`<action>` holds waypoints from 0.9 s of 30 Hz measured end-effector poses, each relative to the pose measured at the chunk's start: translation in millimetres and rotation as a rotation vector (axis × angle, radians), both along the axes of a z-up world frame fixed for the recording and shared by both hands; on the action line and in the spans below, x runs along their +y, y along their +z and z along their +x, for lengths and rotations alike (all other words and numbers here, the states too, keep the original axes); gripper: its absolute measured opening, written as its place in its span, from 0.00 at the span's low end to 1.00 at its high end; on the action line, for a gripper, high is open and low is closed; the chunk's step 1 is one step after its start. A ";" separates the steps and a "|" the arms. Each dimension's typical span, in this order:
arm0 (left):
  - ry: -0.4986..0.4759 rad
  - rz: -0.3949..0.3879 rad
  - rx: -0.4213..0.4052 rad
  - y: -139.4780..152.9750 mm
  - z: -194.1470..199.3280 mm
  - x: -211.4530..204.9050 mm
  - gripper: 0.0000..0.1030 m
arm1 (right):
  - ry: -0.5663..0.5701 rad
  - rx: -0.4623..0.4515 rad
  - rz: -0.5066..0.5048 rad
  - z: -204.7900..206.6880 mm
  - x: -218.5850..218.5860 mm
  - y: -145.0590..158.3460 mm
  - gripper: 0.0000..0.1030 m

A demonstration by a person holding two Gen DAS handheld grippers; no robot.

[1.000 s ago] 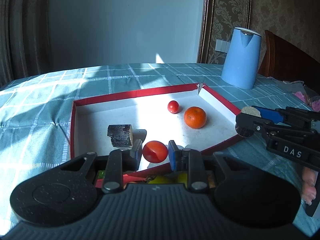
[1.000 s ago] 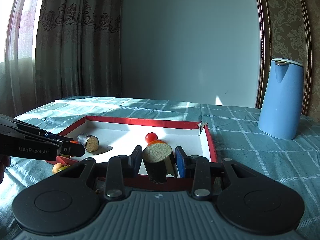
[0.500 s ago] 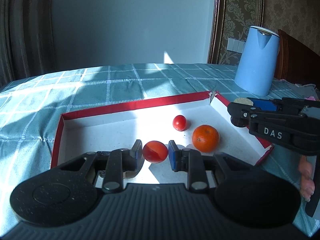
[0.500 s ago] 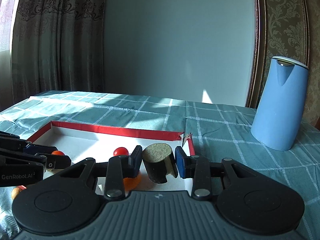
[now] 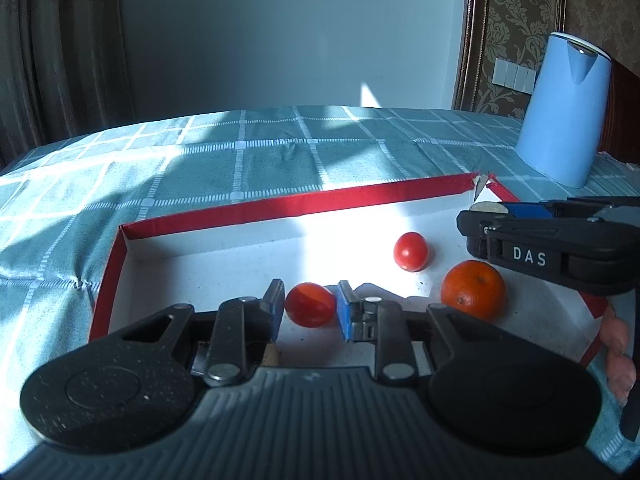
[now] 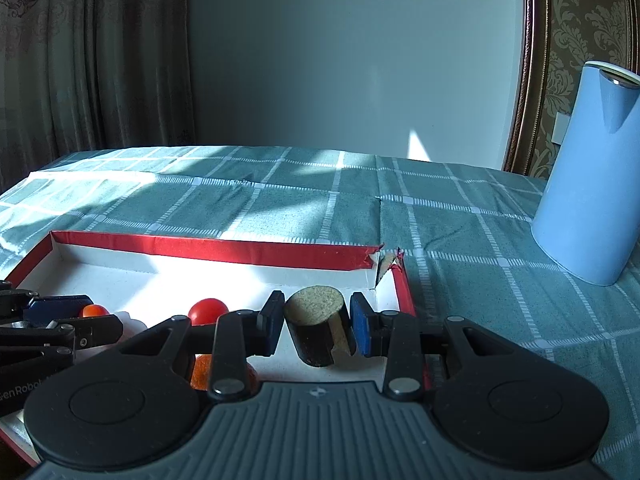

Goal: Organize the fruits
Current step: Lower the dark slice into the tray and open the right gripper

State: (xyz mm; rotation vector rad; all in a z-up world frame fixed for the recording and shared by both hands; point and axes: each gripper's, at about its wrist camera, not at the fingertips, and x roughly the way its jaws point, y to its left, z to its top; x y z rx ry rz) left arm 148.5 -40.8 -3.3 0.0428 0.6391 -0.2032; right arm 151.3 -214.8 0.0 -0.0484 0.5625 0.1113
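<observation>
My left gripper [image 5: 310, 308] is shut on a red tomato [image 5: 310, 310] and holds it low over the white floor of the red-rimmed tray [image 5: 280, 204]. A second small tomato [image 5: 410, 251] and an orange [image 5: 473, 294] lie in the tray to the right. My right gripper [image 6: 318, 322] is shut on a dark cylinder with a tan cut end [image 6: 316, 326], held over the tray's far right corner [image 6: 384, 264]. The right gripper also shows in the left wrist view [image 5: 540, 248], above the orange. The left gripper shows at the left edge of the right wrist view [image 6: 60, 320].
A tall blue kettle [image 5: 562, 108] stands on the teal checked tablecloth [image 5: 280, 156] beyond the tray's right corner; it also shows in the right wrist view [image 6: 592, 172]. Curtains and a wall lie behind the table. The tray's corner is torn.
Both grippers moved forward over the tray with their loads. The dark cut block lying in the tray has dropped out of the left view behind the gripper.
</observation>
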 end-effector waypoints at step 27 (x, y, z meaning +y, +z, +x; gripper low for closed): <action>0.021 0.007 0.023 -1.1 1.9 2.1 0.54 | 0.004 0.030 -0.006 -0.4 -1.6 -1.3 0.38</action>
